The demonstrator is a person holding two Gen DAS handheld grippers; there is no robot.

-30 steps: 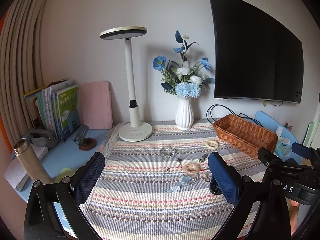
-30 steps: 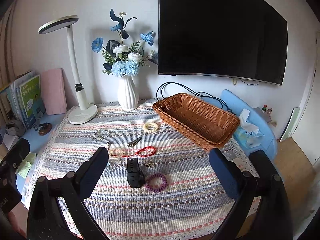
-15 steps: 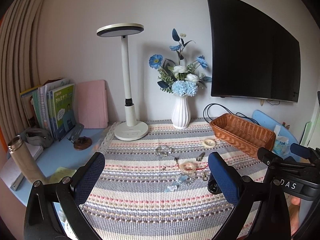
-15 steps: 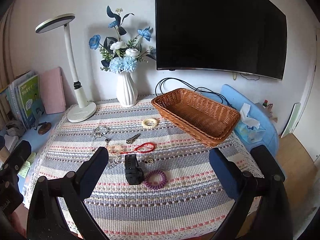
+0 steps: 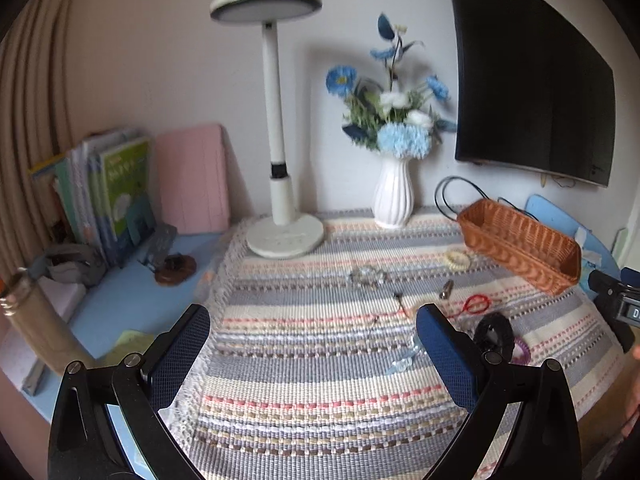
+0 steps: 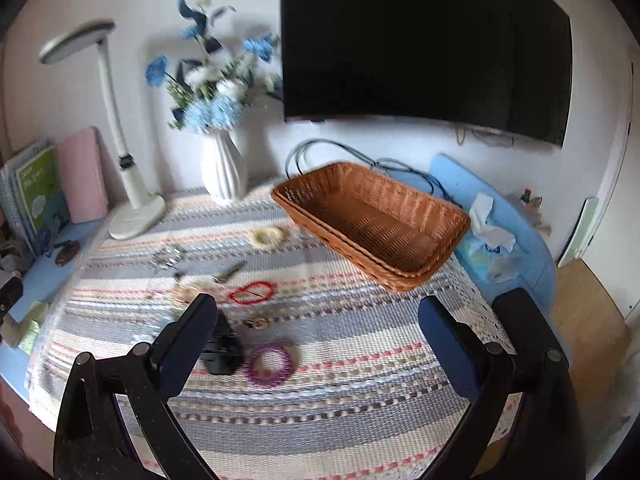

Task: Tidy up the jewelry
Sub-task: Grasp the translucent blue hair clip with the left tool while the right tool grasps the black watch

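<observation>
Several pieces of jewelry lie on the striped cloth (image 6: pixel 360 400): a purple coil bracelet (image 6: pixel 269 363), a black band (image 6: pixel 221 347), a red cord loop (image 6: pixel 252 292), a cream bracelet (image 6: pixel 269 237), a crystal bracelet (image 6: pixel 168 257) and a small metal clip (image 6: pixel 229 271). An empty wicker basket (image 6: pixel 376 220) stands behind them; it also shows in the left wrist view (image 5: pixel 520 244). My right gripper (image 6: pixel 316 332) is open and empty above the cloth, near the purple bracelet. My left gripper (image 5: pixel 312 340) is open and empty, left of the jewelry (image 5: pixel 476 305).
A white desk lamp (image 5: pixel 280 216) and a white vase of blue flowers (image 5: pixel 394 196) stand at the back. Books (image 5: pixel 116 192), a pink folder (image 5: pixel 192 180) and a metal bottle (image 5: pixel 36 320) are at the left. A tissue pack (image 6: pixel 488 248) lies right of the basket. A TV (image 6: pixel 424 44) hangs on the wall.
Both views have shifted and blurred: both grippers have moved forward, closer over the cloth. The left view has turned left. Nothing on the table has moved; both stay open.
</observation>
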